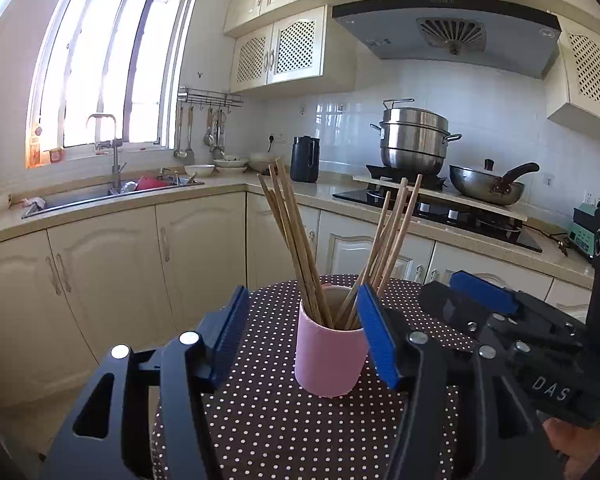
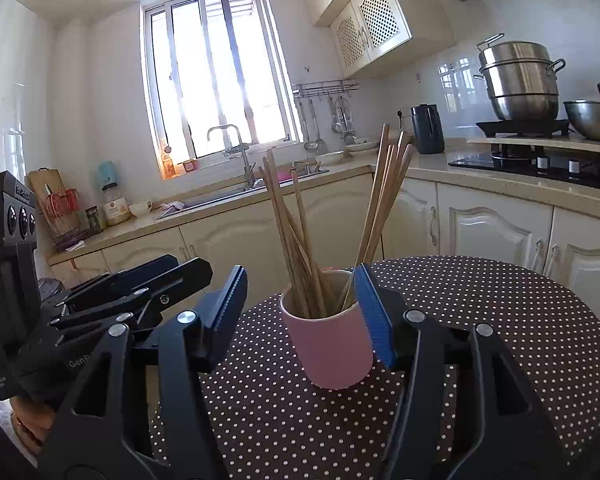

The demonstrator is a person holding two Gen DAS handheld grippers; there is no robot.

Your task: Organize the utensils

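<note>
Standing at your twelve o'clock, pink cup (image 1: 329,354) corrals chopsticks (image 1: 296,236) upright on dotted table (image 1: 268,420); left gripper (image 1: 304,336) and right gripper (image 2: 300,314) spread, empty.

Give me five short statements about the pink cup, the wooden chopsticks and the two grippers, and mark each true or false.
1. The wooden chopsticks stand inside the pink cylindrical cup. True.
2. The pink cup lies on its side. False: it stands upright on the brown polka-dot tablecloth.
3. The left gripper is clamped on a chopstick. False: its blue-padded jaws are open and hold nothing.
4. The right gripper is open and empty. True.
5. The chopsticks form one tight bundle. False: they lean in two groups, one towards each side of the cup.
</note>
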